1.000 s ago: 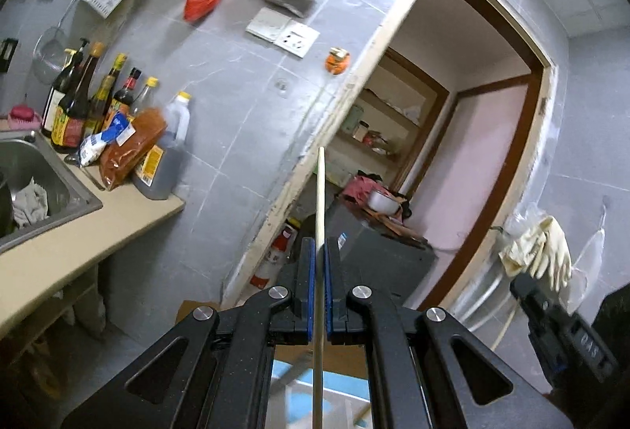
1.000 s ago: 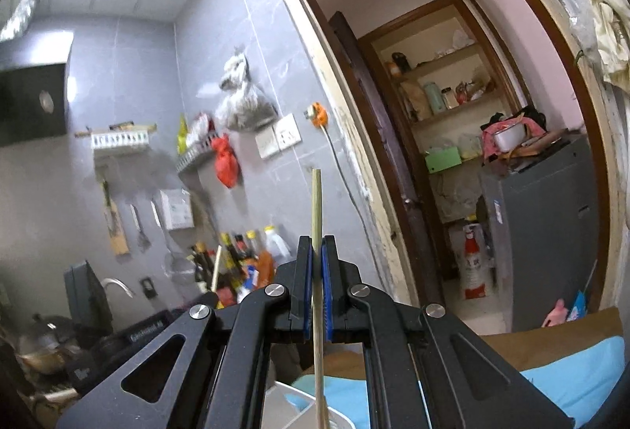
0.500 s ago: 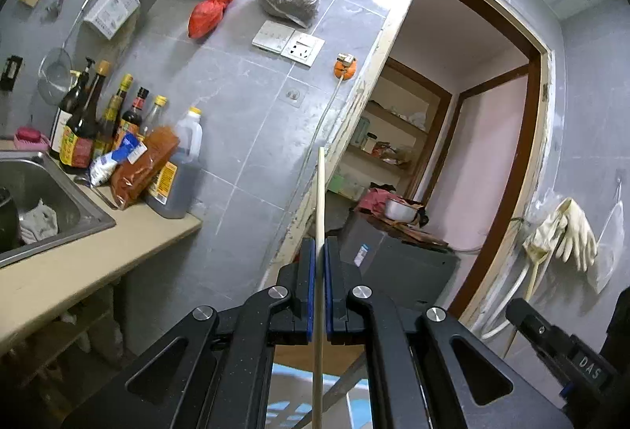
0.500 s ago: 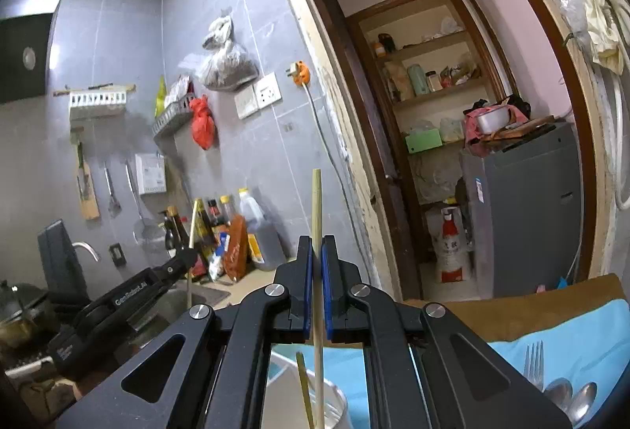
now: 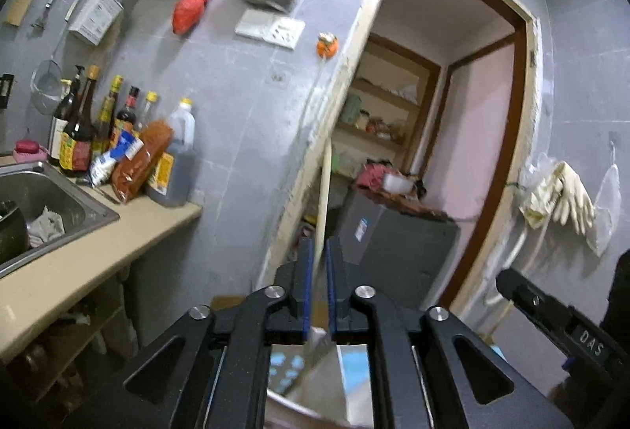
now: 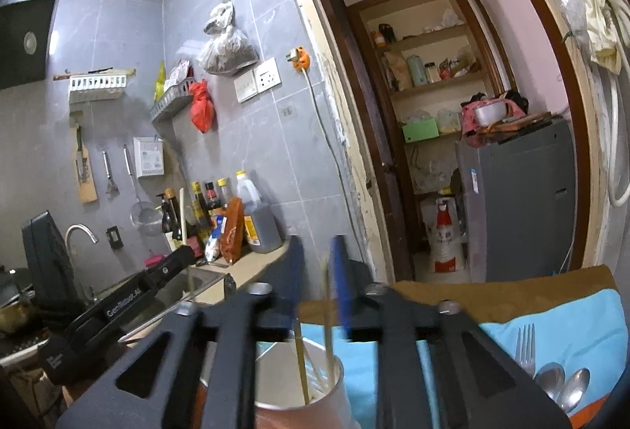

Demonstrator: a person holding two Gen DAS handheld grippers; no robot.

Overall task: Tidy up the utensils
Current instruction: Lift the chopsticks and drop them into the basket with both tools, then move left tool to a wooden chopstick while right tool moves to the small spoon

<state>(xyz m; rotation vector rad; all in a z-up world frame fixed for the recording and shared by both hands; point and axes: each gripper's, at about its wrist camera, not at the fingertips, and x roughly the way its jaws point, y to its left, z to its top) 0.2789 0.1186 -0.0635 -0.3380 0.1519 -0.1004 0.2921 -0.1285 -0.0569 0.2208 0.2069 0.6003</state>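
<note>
Chopsticks (image 6: pixel 301 366) in cup (image 6: pixel 334 385), upright

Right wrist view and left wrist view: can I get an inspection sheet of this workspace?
Surface: blue cloth over a brown table.
Job's things: white cup holding a chopstick; fork and spoons on the cloth.
Clutter: bottles on the counter beside the sink.
Grippers: right gripper open, with a loose stick reaching into the cup. Left gripper has its jaws close about another stick; grip unclear.
Cables: white cord hanging from an orange plug.
Surroundings: tiled wall, doorway to shelves, grey appliance, gloves hung up.
</note>
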